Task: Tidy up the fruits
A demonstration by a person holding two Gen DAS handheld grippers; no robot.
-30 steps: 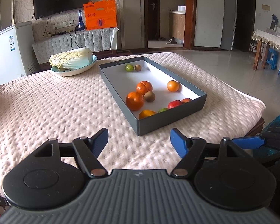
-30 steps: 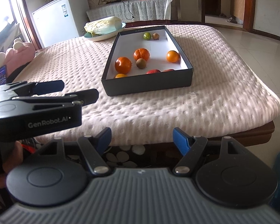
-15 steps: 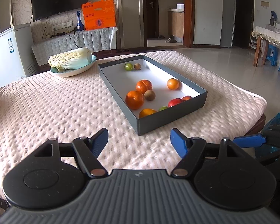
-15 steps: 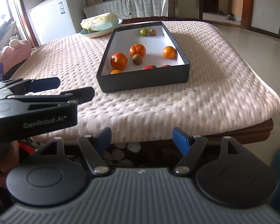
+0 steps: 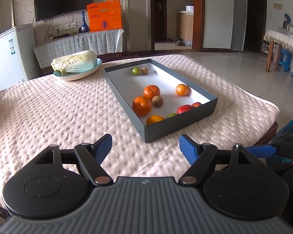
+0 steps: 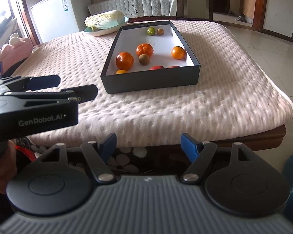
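A dark grey box (image 5: 177, 124) (image 6: 150, 81) with a white floor lies on the padded table. It holds several fruits: oranges (image 5: 142, 105) (image 6: 124, 60), brown kiwis (image 5: 157, 101) (image 6: 144, 59), red apples (image 5: 184, 109) (image 6: 156, 67) and a green fruit (image 5: 135, 71) (image 6: 151, 31) at the far end. My left gripper (image 5: 145, 146) is open and empty over the table's near part, short of the box. It also shows in the right wrist view (image 6: 76, 89). My right gripper (image 6: 148, 144) is open and empty, off the table's front edge.
A shallow bowl (image 5: 78, 75) (image 6: 107, 30) with a cabbage (image 5: 75, 64) stands at the table's far left. A white freezer (image 5: 9, 56) stands behind the table. A blue bag (image 5: 292, 124) lies beside the table at the right. Soft toys (image 6: 13, 46) sit at the left.
Both grippers have risen and moved a little toward the table. The box and the fruits have not moved. Both grippers stay open.
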